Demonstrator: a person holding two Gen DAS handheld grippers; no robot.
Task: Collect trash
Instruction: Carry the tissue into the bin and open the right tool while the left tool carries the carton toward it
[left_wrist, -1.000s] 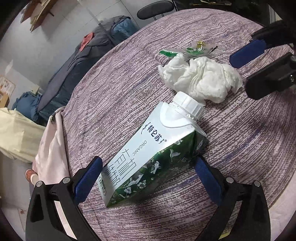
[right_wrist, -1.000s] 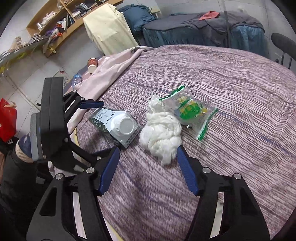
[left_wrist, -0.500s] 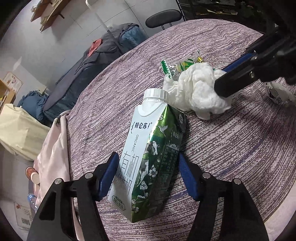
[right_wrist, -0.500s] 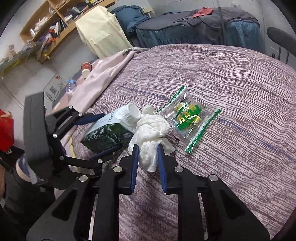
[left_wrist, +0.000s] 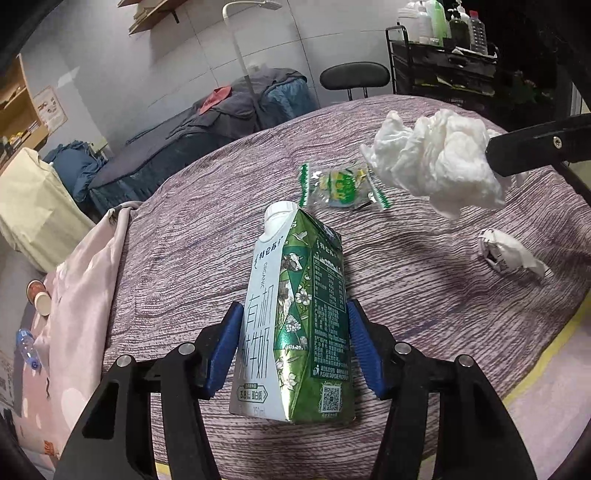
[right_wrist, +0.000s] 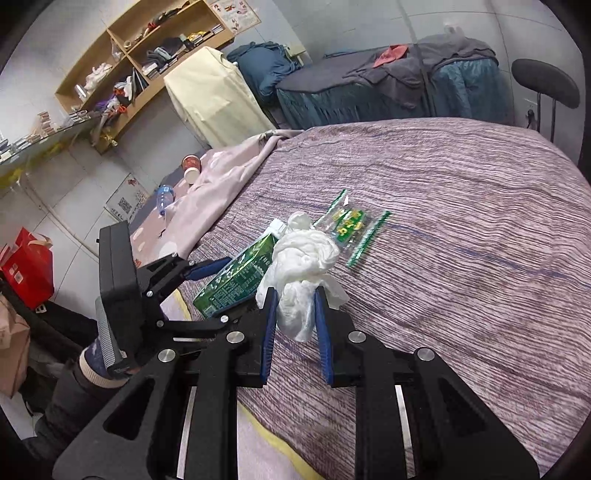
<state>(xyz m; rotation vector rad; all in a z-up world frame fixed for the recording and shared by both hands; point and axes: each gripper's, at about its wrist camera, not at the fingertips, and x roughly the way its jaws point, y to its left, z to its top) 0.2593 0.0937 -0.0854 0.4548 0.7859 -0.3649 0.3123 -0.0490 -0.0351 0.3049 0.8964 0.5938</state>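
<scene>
A green and white milk carton (left_wrist: 291, 258) stands upright between the blue pads of my left gripper (left_wrist: 293, 314), lifted off the striped tablecloth (left_wrist: 424, 288). The jaws are still closing and the pads press on its sides. My right gripper (right_wrist: 295, 295) is shut on a crumpled white tissue wad (right_wrist: 303, 258), held in the air above the table. The left wrist view shows the tissue wad (left_wrist: 439, 162) at the upper right. In the right wrist view the carton (right_wrist: 236, 280) sits just left of the tissue.
A clear green snack wrapper (left_wrist: 340, 184) lies flat on the cloth behind the carton, and a crumpled paper ball (left_wrist: 509, 254) lies to the right. A pink blanket (left_wrist: 81, 295) hangs off the left edge. A paper cup (left_wrist: 40, 299) and a plastic bottle (left_wrist: 26, 343) lie beyond it.
Both grippers closed from open. The carton, lying on its side before, was gripped, turned upright and raised. The tissue was pinched and lifted off the table, uncovering the wrapper.
</scene>
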